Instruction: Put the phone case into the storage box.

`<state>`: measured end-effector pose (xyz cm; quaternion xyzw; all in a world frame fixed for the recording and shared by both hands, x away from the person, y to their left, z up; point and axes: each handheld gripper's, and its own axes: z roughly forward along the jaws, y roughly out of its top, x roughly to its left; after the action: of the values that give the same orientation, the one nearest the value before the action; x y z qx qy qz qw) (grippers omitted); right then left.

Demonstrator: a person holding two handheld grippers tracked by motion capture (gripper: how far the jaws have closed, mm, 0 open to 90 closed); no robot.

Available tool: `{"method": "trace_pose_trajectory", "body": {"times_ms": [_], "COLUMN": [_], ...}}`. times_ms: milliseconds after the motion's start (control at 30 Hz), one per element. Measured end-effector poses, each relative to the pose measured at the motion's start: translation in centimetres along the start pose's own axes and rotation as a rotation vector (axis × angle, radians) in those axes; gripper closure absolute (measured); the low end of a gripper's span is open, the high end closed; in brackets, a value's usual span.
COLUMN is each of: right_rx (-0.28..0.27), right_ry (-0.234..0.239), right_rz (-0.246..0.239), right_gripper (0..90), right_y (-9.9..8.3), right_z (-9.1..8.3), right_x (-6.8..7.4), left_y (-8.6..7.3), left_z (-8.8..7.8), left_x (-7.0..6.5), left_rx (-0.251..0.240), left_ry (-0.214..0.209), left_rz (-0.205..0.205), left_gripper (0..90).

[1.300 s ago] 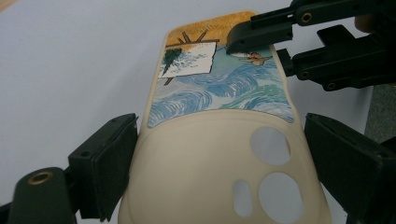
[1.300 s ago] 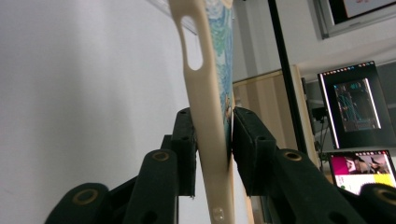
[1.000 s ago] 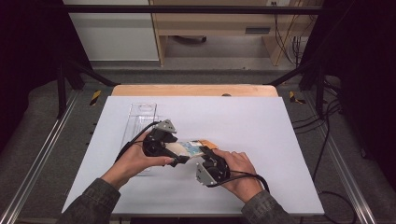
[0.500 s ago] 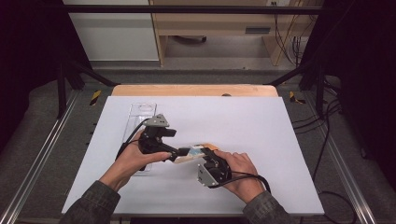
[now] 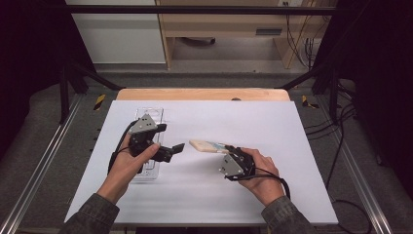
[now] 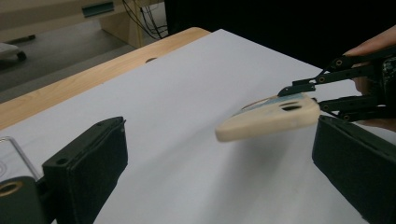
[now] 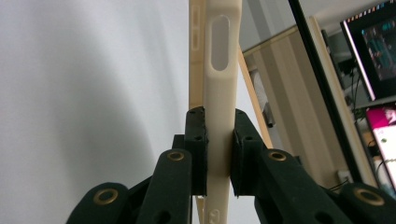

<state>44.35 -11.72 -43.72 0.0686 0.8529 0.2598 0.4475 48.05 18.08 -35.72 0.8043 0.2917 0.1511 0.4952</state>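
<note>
Phone case [image 5: 210, 145] held level above the table [image 5: 292, 126], clamped edgewise by the right gripper [image 5: 233, 155]. Left gripper [image 5: 174, 148] gapes, empty, just beside the case tip; earlier it gripped that end, since released and withdrawn. Clear tray [image 5: 146, 170] under left hand, contents indistinct

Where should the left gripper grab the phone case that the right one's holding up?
Take the free rounded end of the phone case, coming in from its tip, opposite the right gripper. The case is thin, held clear of the table, and that end points between the left gripper's open jaws, so closing across its flat faces looks likeliest to hold.
</note>
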Motion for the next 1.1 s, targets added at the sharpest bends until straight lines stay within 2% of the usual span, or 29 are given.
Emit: {"method": "trace_pose_trajectory", "body": {"times_ms": [167, 267, 333, 400, 500, 700, 833, 933, 1100], "right_rx": [-0.020, -0.037, -0.055, -0.084, -0.119, -0.176, -0.210, -0.239, -0.284], "right_ry": [0.007, 0.010, 0.011, 0.010, 0.005, -0.008, -0.023, -0.035, -0.029], "right_rz": [0.150, 0.237, 0.286, 0.359, 0.444, 0.608, 0.690, 0.749, 0.796], "right_gripper": [79.6, 79.6, 79.6, 79.6, 79.6, 79.6, 79.6, 79.6, 79.6], "right_y": [-0.8, -1.2, -1.5, -1.7, -1.9, -2.0, -2.2, -2.4, -2.4], "right_z": [-0.1, -0.1, -0.2, -0.3, -0.4, -0.2, 0.2, 0.6, 0.8], "right_x": [-0.9, -1.2, -1.5, -1.7, -1.8, -1.3, -1.0, -0.8, -0.6], "left_y": [-0.3, -0.5, -0.6, -0.7, -0.8, -0.9, -0.9, -0.8, -0.6], "left_z": [-0.5, -0.6, -0.7, -0.7, -0.7, -0.4, 0.0, 0.1, 0.5], "left_x": [0.3, 0.4, 0.5, 0.5, 0.3, 0.0, -0.1, -0.3, -0.7], "left_rx": [-0.041, -0.046, -0.056, -0.065, -0.090, -0.116, -0.126, -0.124, -0.137], "left_ry": [0.025, 0.033, 0.041, 0.051, 0.090, 0.117, 0.123, 0.128, 0.133], "left_rz": [-0.012, -0.021, -0.021, -0.017, -0.002, -0.016, -0.046, -0.040, -0.035], "left_gripper": [3.0, 3.0, 3.0, 2.9, 3.0, 2.9, 2.9, 2.8, 2.9]}}
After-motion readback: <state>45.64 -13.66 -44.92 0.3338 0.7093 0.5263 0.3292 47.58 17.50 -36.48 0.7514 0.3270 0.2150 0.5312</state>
